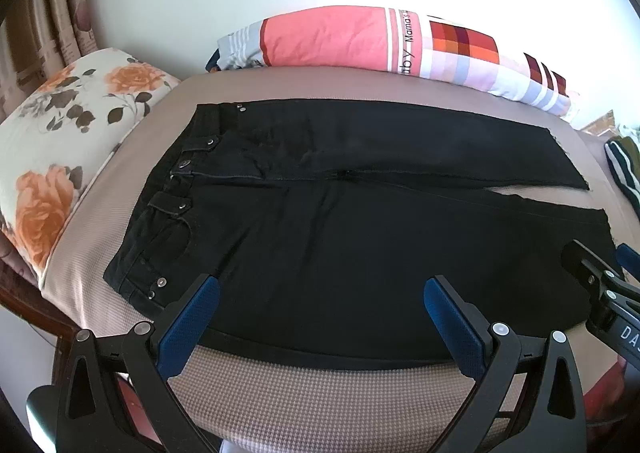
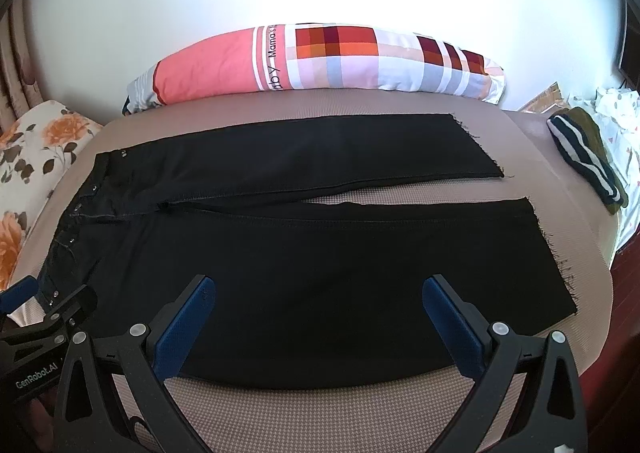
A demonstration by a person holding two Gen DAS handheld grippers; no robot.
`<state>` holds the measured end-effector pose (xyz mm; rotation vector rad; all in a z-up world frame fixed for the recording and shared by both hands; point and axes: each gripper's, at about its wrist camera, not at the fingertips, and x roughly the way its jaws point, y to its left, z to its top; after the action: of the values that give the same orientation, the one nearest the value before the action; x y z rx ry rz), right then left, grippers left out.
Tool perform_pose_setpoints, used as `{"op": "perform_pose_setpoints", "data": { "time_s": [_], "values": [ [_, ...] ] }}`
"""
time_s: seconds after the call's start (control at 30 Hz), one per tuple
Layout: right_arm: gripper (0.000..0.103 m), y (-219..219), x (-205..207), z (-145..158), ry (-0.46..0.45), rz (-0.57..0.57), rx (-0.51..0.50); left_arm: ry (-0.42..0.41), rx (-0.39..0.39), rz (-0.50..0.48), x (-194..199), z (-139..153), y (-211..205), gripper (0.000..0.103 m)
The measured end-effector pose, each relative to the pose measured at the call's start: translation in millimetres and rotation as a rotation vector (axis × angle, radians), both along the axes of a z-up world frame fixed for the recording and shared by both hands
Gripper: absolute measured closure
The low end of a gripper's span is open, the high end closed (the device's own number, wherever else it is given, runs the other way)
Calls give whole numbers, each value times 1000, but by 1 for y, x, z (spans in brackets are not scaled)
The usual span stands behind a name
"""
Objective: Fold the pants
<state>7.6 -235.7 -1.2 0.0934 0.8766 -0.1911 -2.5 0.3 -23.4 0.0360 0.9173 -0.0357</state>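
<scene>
Both tongs hang spread wide over the near edge of the bed, gripping nothing: the left tongs (image 1: 321,285) sit over the hip end of the pants and the right tongs (image 2: 319,284) over the near leg, their blue pads clear of the cloth. Beneath them the bed (image 1: 320,393) is covered in a pinkish-brown sheet with a fine check. Lying flat across the middle of it are the black pants (image 1: 340,221), front side up, waistband toward the left and the two legs running off to the right, parted a little near the frayed hems so a wedge of sheet shows between them. Against the white wall along the far side of the bed rests a long pillow (image 2: 320,61) in pink with red, orange and grey squares. At the left edge, beside the waistband, leans a cream pillow with orange roses (image 1: 68,141). Off past the hems on the right lies a small bundle of dark striped cloth (image 2: 584,157).
</scene>
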Motion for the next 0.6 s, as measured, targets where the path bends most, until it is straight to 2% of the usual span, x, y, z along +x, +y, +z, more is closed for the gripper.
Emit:
{"op": "perform_pose_setpoints", "data": {
  "time_s": [0.6],
  "values": [
    [0, 0, 1, 0, 5, 1, -1, 4, 2, -5, 1, -1, 1, 2]
  ]
}}
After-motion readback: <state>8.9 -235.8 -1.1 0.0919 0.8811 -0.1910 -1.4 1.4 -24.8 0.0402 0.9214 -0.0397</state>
